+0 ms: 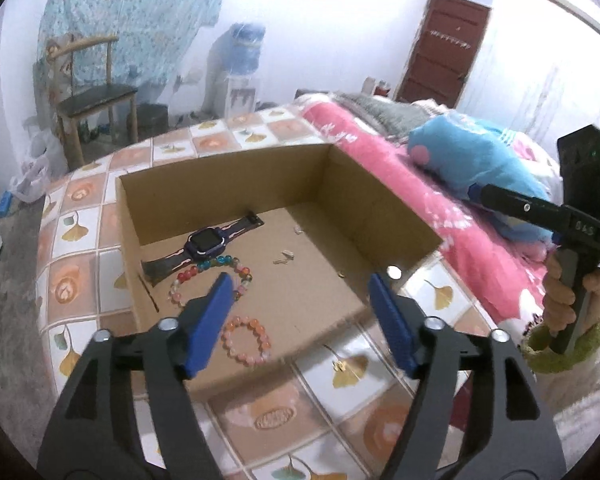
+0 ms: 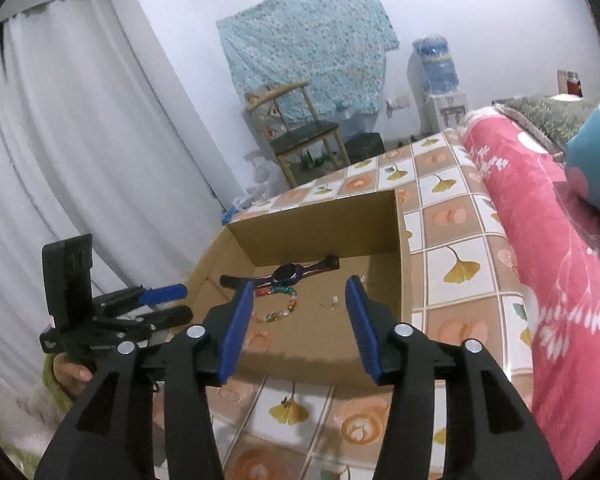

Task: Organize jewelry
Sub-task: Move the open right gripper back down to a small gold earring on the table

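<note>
Both grippers, left (image 1: 302, 290) & right (image 2: 298, 296), gape empty above box (image 1: 384, 208), drop done; next grab: earring (image 1: 340, 365) at 6 o'clock

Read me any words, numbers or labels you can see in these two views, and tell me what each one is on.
"549", roughly, seen upside down and blurred: on the body of the right gripper in the left wrist view.
Watch face in the box: dark, nothing readable.
Door: a row of small marks, too blurred to read.
Left gripper body: no readable text.
</note>
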Available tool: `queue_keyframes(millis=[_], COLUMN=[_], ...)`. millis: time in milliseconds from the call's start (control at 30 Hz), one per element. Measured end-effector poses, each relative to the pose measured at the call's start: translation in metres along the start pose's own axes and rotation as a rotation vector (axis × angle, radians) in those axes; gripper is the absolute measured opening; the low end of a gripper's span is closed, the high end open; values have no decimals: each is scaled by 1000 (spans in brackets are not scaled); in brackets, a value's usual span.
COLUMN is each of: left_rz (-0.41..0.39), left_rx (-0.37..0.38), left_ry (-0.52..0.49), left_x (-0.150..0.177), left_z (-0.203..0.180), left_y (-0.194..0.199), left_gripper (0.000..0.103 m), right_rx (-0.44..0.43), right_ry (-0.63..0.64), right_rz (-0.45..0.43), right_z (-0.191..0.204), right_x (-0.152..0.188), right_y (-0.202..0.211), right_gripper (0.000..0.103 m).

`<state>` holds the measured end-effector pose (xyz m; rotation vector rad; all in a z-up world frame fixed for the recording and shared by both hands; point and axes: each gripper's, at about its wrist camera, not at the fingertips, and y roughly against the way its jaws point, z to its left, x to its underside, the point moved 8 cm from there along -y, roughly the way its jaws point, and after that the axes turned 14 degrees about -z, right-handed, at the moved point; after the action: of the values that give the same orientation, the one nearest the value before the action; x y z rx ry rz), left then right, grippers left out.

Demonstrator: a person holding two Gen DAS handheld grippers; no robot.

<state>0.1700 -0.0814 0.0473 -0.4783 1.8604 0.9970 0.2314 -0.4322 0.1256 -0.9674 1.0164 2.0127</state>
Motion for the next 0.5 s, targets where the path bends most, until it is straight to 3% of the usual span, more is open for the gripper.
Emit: queue_keyframes(millis=[133,233,333,500], left_rz=[-1,42,98,168], left_rx=[69,102,122,81], left_ry=[-36,-66,-20,-20], left_x=[19,44,70,110], left_z=[-15,-28,-34,-38], left_y=[22,26,19,-4], left_gripper=[82,84,84,84], right_rx=[21,49,83,107], right_ry=[6,-35,-92,-127], right_rz=[44,90,140,231], right_z=[-1,-10,-24,-31], right_x=[24,44,67,108], right_y=[15,19,19,9], right_gripper=[50,50,50,50])
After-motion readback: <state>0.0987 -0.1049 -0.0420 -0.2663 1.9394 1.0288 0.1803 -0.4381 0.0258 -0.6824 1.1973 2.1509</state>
